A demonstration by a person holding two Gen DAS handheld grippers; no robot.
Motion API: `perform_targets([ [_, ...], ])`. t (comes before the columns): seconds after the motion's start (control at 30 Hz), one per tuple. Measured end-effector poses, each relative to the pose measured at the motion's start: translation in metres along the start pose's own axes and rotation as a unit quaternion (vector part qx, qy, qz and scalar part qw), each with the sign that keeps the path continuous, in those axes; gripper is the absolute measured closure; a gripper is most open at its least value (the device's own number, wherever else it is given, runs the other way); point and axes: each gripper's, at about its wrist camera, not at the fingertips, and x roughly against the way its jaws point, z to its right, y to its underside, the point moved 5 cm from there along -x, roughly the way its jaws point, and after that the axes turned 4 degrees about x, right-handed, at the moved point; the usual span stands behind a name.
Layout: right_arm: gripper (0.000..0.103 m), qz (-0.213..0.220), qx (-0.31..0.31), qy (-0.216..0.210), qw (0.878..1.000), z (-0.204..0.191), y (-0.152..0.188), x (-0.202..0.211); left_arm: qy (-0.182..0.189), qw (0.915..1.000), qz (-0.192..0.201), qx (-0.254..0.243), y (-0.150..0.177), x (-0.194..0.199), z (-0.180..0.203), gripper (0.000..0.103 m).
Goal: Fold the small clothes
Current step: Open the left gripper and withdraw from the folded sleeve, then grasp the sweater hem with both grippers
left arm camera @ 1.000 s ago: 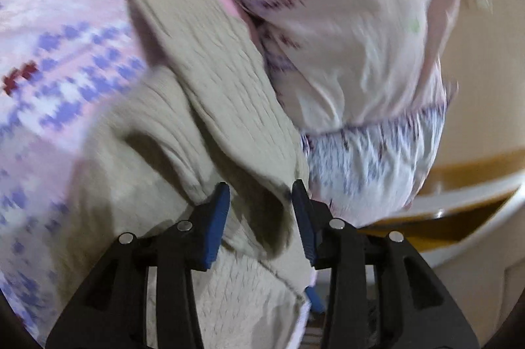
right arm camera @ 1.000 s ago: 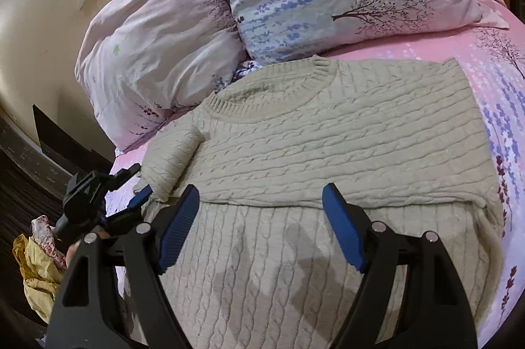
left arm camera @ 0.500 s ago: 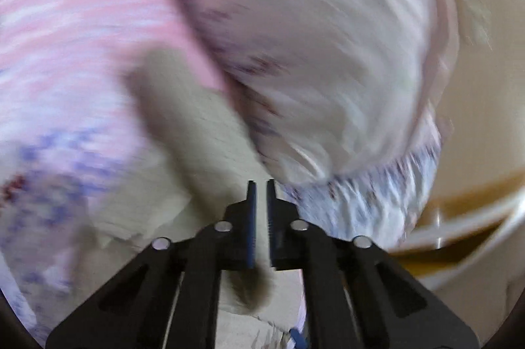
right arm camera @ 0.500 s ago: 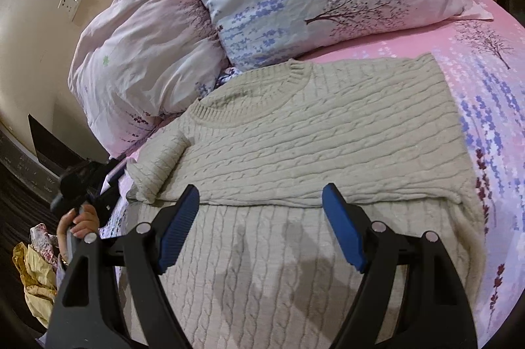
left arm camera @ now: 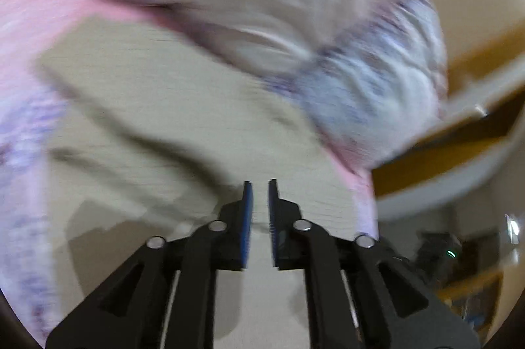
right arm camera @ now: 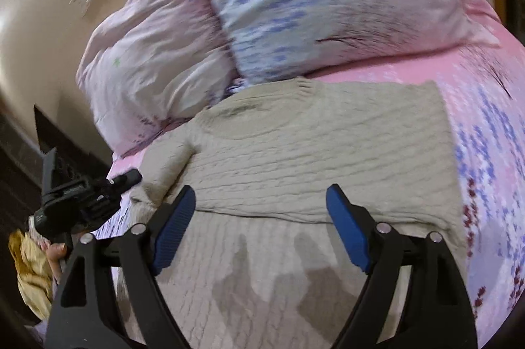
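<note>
Judging from how the beige cable-knit sweater [right arm camera: 328, 152] lies, we are partway through the fold. In the right wrist view it fills the centre and lower half of the frame, spread on the pink floral bedsheet [right arm camera: 485, 132], with its upper part already laid over the lower part: a doubled edge runs across the middle of the picture, just above our fingertips. A sleeve [right arm camera: 164, 171] at centre left is tucked inward but bunched, not flat.

Our right gripper [right arm camera: 261, 230] hovers over the lower panel with its blue pads wide apart, holding nothing. Our left gripper [left arm camera: 259, 211] shows its pads drawn almost together; the left wrist view is badly blurred, so we cannot tell whether any knit is pinched between them, though sweater fabric [left arm camera: 164, 106] spreads right ahead.

Two pillows [right arm camera: 295, 4] crowd the upper part of the frame, touching the collar edge.

What seems left: flattening that sleeve, then folding the sweater again into a compact stack.
</note>
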Motion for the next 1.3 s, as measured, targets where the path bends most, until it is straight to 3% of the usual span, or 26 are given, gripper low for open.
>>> perform_targets([
  [0.07,0.020,-0.008,0.003,-0.015,1.000,-0.012,-0.001,-0.011,-0.008,0.9985,-0.001,0.054,-0.011,0.005,-0.025,0.082],
  [0.13,0.020,-0.017,0.008,-0.025,1.000,-0.024,0.002,-0.020,0.010,0.9933,-0.006,0.115,-0.021,0.003,-0.044,0.054],
  [0.27,0.020,-0.025,0.033,-0.020,0.999,-0.040,0.010,-0.024,0.075,0.9778,0.011,0.195,-0.035,0.001,-0.060,0.038],
  [0.37,0.020,-0.022,0.037,-0.005,0.999,-0.037,0.012,-0.018,0.065,0.9730,0.049,0.216,-0.048,0.005,-0.066,0.035],
  [0.4,0.020,-0.021,0.034,-0.004,0.999,-0.034,0.011,-0.016,0.054,0.9724,0.059,0.219,-0.053,0.004,-0.067,0.036],
  [0.47,0.020,-0.016,0.025,-0.001,1.000,-0.026,0.010,-0.011,0.038,0.9699,0.072,0.229,-0.057,0.002,-0.071,0.052],
  [0.53,0.020,-0.011,0.018,0.000,1.000,-0.020,0.010,-0.006,0.036,0.9677,0.088,0.233,-0.062,0.001,-0.073,0.083],
  [0.6,0.020,-0.008,0.013,0.004,1.000,-0.012,0.012,-0.002,0.035,0.9686,0.104,0.223,-0.065,-0.001,-0.065,0.094],
  [0.67,0.020,-0.006,0.007,0.008,1.000,-0.004,0.013,0.002,0.035,0.9762,0.117,0.179,-0.068,0.000,-0.043,0.095],
  [0.8,0.020,0.010,-0.018,0.018,1.000,0.017,0.011,0.012,0.069,0.9891,0.109,0.070,-0.061,-0.012,0.022,0.095],
  [0.9,0.020,0.023,-0.044,0.015,0.999,0.033,0.006,0.019,0.095,0.9915,0.086,-0.020,-0.035,-0.037,0.075,0.095],
  [0.97,0.020,0.029,-0.068,0.010,0.997,0.046,0.004,0.020,0.088,0.9908,0.055,-0.087,-0.012,-0.062,0.102,0.095],
  [1.03,0.020,0.029,-0.104,-0.008,0.994,0.061,0.002,0.018,0.053,0.9802,-0.008,-0.191,0.025,-0.101,0.129,0.095],
  [1.07,0.021,0.028,-0.123,-0.017,0.992,0.069,0.001,0.016,0.026,0.9691,-0.031,-0.243,0.045,-0.117,0.138,0.095],
  [1.17,0.025,0.026,-0.170,-0.038,0.984,0.089,0.000,0.012,-0.050,0.9190,-0.066,-0.386,0.093,-0.145,0.150,0.095],
  [1.23,0.026,0.026,-0.178,-0.046,0.983,0.094,-0.002,0.013,-0.051,0.8999,-0.063,-0.428,0.103,-0.139,0.154,0.093],
  [1.27,0.026,0.025,-0.178,-0.047,0.983,0.094,-0.004,0.013,-0.049,0.8924,-0.057,-0.445,0.105,-0.132,0.156,0.088],
  [1.3,0.027,0.022,-0.177,-0.047,0.983,0.094,-0.005,0.012,-0.049,0.8888,-0.050,-0.453,0.104,-0.124,0.155,0.066],
])
